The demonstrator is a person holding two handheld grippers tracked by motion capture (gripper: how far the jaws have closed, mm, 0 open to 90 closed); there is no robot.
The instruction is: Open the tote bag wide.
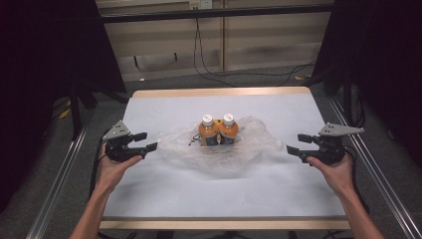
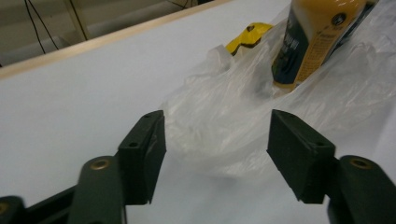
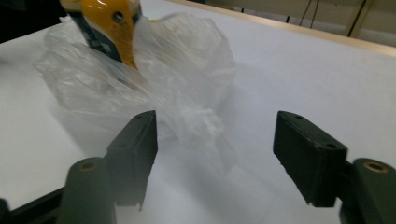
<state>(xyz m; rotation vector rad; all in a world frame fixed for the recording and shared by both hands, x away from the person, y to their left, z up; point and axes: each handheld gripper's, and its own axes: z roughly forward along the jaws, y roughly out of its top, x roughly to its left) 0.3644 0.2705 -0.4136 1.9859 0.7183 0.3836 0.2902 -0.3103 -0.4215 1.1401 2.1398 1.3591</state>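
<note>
Two bottles (image 1: 218, 130) (upright) on plastic bag (image 1: 249, 147).

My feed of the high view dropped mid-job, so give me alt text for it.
Two orange bottles with white caps stand side by side on a crumpled clear plastic bag at the middle of a white-covered table. The left gripper and right gripper, each hand-held with jaws open, flank the bag, pointing inward.

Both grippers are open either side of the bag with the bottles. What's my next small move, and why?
Probably ease the left gripper in to pinch the near edge of the plastic bag: its jaws stand open, the bag's edge lies just ahead, and the two bottles stand on the flattened bag.
</note>
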